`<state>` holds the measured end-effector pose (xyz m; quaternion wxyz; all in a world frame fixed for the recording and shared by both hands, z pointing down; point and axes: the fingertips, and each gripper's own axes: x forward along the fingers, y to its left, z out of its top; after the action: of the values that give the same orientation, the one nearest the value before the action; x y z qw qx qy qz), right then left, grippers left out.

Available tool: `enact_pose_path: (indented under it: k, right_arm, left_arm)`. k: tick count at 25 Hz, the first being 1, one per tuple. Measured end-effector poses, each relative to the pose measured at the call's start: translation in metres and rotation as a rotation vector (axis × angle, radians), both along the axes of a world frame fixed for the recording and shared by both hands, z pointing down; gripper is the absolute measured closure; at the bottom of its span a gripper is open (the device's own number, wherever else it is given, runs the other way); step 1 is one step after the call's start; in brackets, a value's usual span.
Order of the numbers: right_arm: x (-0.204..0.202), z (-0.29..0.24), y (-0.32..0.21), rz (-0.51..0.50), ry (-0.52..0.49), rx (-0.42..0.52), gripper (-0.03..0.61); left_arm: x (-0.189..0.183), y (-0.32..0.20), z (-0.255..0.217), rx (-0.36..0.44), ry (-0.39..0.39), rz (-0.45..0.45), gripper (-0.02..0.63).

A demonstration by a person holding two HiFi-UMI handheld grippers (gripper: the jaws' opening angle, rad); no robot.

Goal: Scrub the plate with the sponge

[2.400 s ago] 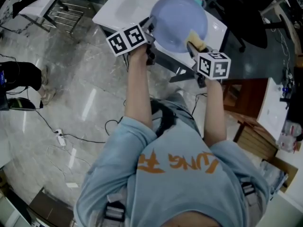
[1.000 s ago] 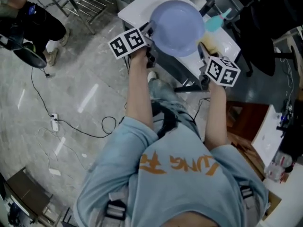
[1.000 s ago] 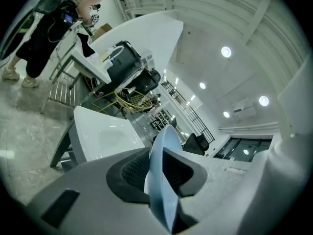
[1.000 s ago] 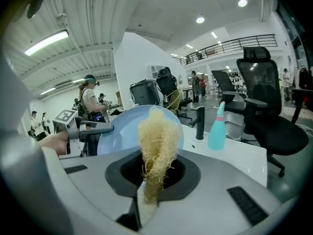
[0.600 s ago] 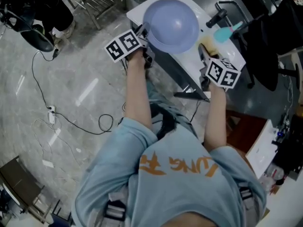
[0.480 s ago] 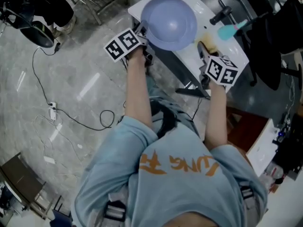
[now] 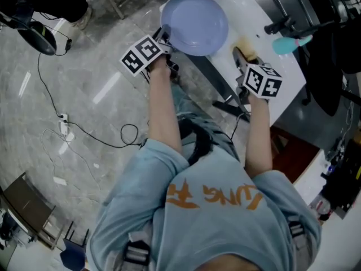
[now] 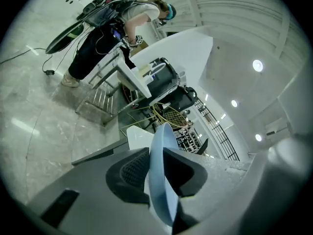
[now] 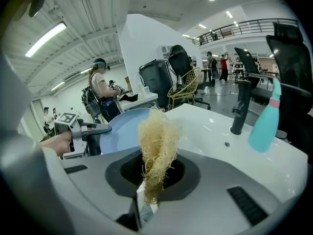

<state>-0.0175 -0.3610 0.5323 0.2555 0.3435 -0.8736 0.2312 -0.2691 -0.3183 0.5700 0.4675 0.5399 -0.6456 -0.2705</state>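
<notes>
Plate (image 7: 194,21): one, pale blue, round, so no long axis. In the head view its hollow face is turned up toward the camera. In the left gripper view it (image 8: 160,146) stands edge-on, with the rim running up and away from the jaws.
Plate, location: held in the air over the near-left edge of the white tabletop (image 7: 256,13), to the left of the sponge.
Left gripper (image 7: 163,38): one. Its jaws are clamped on the plate's rim, one pad on each face (image 8: 161,173).
Sponge (image 7: 246,48): one, a pale yellow, stringy, fibrous tuft. Its long axis runs along the jaws, and the free end points out of the gripper and away from the person. In the right gripper view it (image 9: 156,141) rises upright.
Right gripper (image 7: 241,58): one. Its jaws are pinched on the sponge's lower end (image 9: 152,182).
Plate to sponge: near, side by side, not touching. From the right gripper view the plate (image 9: 120,129) lies behind and left of the tuft.
Tap (image 9: 239,106): one, black, upright on the tabletop (image 9: 215,126).
Bottle (image 9: 266,121): one, teal, to the right of the tap.
</notes>
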Motion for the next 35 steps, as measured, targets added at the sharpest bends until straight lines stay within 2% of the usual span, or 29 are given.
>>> enact_pose_path:
  k: [7,13,19,21,23,26,30,32,35]
  right_arm:
    - [-0.05,0.035,-0.027,-0.07,0.025,-0.071,0.543]
    - [-0.071,0.049,-0.043,-0.108,0.04,-0.095,0.543]
    - [-0.095,0.045,-0.066,-0.116,0.044,-0.094,0.543]
    - [-0.102,0.047,-0.062,-0.131,0.039,-0.099,0.543]
    - [-0.105,0.046,-0.055,-0.144,0.037,-0.096,0.543]
    - [-0.106,0.038,-0.05,-0.147,0.034,-0.074,0.543]
    - [-0.103,0.025,-0.047,-0.134,0.015,-0.043,0.543]
    - [-0.101,0.017,-0.041,-0.134,0.003,-0.026,0.543]
    - [-0.092,0.003,-0.032,-0.125,-0.014,0.003,0.543]
  left_arm:
    - [-0.046,-0.01,0.031,-0.029,0.025,-0.071,0.546]
    - [-0.068,-0.022,0.041,-0.016,0.049,-0.107,0.541]
    - [-0.074,-0.037,0.047,-0.017,0.073,-0.07,0.54]
    - [-0.074,-0.038,0.043,0.019,0.076,-0.057,0.52]
    - [-0.073,-0.035,0.037,0.044,0.064,-0.053,0.45]
    - [-0.079,-0.028,0.027,0.033,-0.009,-0.064,0.405]
    - [-0.098,-0.017,-0.003,-0.024,-0.218,-0.084,0.405]
    - [-0.097,-0.015,-0.026,0.006,-0.29,-0.07,0.408]
    - [-0.087,-0.015,-0.059,0.102,-0.328,-0.048,0.424]
